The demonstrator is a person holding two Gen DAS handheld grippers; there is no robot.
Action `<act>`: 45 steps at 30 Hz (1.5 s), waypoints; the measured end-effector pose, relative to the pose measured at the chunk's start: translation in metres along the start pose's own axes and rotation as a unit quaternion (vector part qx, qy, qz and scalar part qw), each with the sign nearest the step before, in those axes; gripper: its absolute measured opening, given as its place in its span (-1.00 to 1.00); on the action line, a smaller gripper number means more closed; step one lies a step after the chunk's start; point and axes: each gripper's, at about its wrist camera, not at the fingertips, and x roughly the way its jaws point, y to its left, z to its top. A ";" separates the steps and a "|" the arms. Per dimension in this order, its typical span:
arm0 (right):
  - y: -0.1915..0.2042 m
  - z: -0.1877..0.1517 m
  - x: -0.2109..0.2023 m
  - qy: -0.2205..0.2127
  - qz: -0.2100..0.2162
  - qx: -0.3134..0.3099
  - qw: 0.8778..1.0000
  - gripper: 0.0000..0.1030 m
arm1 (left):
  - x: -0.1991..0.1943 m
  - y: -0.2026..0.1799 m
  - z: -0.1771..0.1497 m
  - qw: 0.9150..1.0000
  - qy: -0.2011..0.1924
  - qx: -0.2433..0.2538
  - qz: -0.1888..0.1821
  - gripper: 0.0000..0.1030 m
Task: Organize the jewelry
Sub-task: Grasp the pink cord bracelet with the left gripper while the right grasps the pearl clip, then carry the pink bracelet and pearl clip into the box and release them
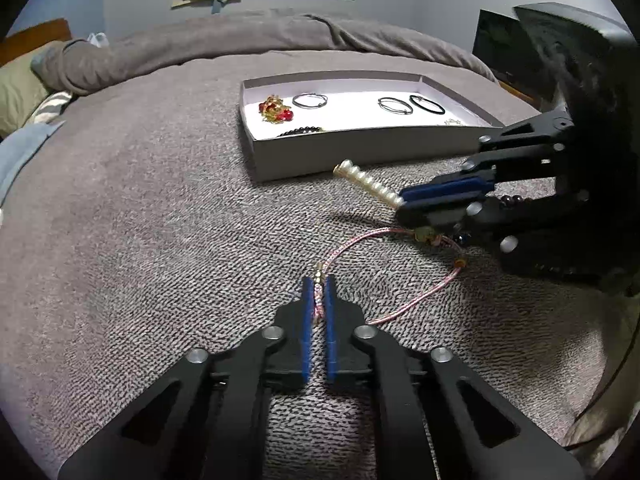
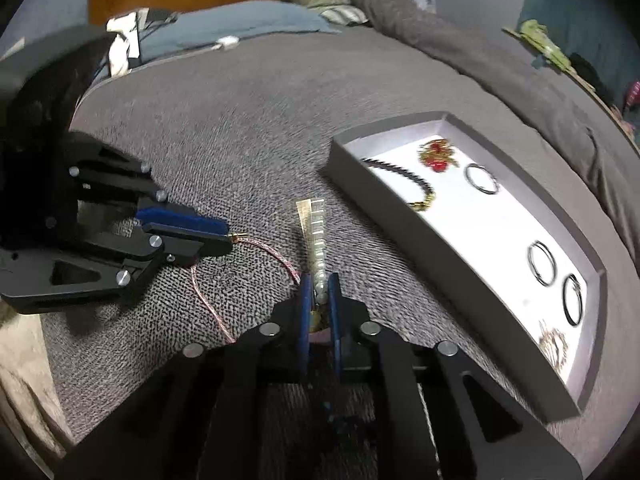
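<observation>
A pink braided cord bracelet (image 1: 356,246) with a gold clasp lies looped on the grey blanket. My left gripper (image 1: 319,286) is shut on its clasp end, the blue pads squeezing the cord; the same gripper (image 2: 224,234) shows at left in the right wrist view, the cord (image 2: 276,258) trailing from its tips. My right gripper (image 2: 319,284) is shut on one end of a pearl hair clip (image 2: 314,226), which sticks out ahead of the tips. The left wrist view shows that gripper (image 1: 404,204) at right, the pearl clip (image 1: 370,185) pointing toward the tray.
An open grey tray (image 1: 360,148) with a white floor holds several rings, a red and gold piece (image 1: 275,109), and a dark bead strand; the tray (image 2: 404,232) lies right of my right gripper. Pillows and a folded grey duvet (image 1: 200,52) lie beyond. A dark bead bracelet (image 1: 512,200) sits under the right gripper.
</observation>
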 end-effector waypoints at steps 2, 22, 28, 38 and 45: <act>-0.003 -0.002 -0.004 -0.004 -0.006 0.008 1.000 -0.85 | 0.000 -0.002 0.000 1.000 0.000 0.007 0.005 -0.90; -0.049 -0.022 -0.038 -0.030 -0.060 0.097 0.993 -0.85 | -0.036 -0.010 0.020 0.996 -0.082 0.020 0.026 -0.92; -0.082 -0.012 -0.049 -0.036 -0.076 0.126 0.989 -0.84 | -0.053 -0.012 0.057 0.992 -0.115 0.043 0.012 -0.95; -0.158 0.010 -0.024 -0.015 -0.091 0.193 0.977 -0.85 | -0.053 -0.017 0.162 0.981 -0.184 0.062 -0.005 -0.95; -0.208 0.023 0.015 0.025 -0.101 0.216 0.971 -0.84 | 0.043 -0.011 0.191 0.987 -0.119 -0.029 -0.101 -0.95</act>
